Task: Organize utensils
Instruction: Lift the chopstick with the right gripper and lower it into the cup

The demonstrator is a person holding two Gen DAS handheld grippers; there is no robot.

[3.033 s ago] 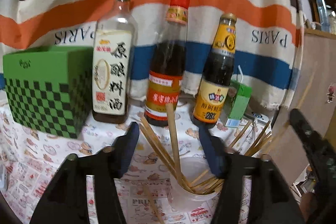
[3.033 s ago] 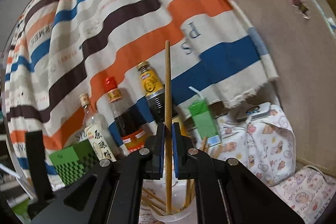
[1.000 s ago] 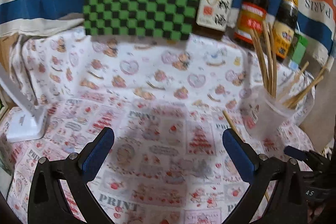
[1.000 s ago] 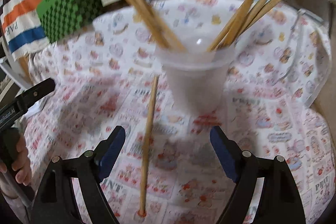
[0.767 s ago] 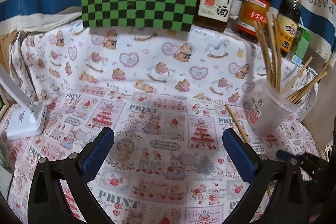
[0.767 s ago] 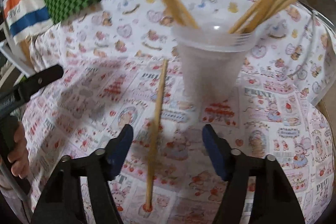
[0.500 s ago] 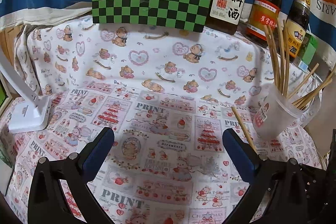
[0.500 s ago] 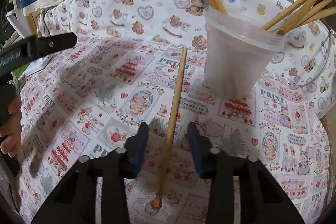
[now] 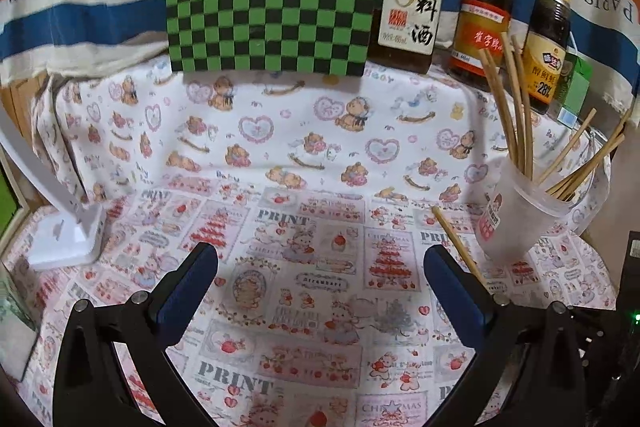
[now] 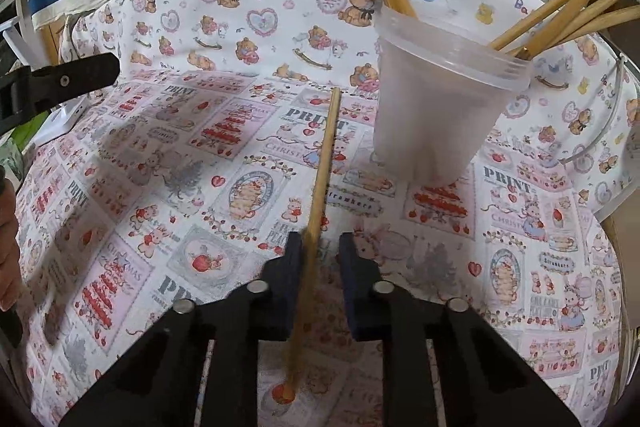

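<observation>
One wooden chopstick [image 10: 324, 163] lies loose on the printed cloth, just left of a clear plastic cup [image 10: 432, 115] that holds several more chopsticks. My right gripper [image 10: 320, 243] is low over the near half of that chopstick. Its jaws are closing; the stick rests against the left pad and a gap still shows at the right pad. In the left wrist view the same chopstick [image 9: 456, 247] and cup [image 9: 516, 223] sit at the right. My left gripper [image 9: 320, 259] hovers wide open over bare cloth with nothing between its fingers.
A green checkered box [image 9: 272, 7] stands at the back with three sauce bottles [image 9: 486, 7] and a green carton [image 9: 576, 87] to its right. A white stand base [image 9: 64, 239] sits at the left. A hand [image 10: 8, 227] shows at the left edge.
My right gripper came down toward the cloth and its jaws narrowed from wide apart to close around the loose chopstick. The left gripper stayed wide open and barely shifted.
</observation>
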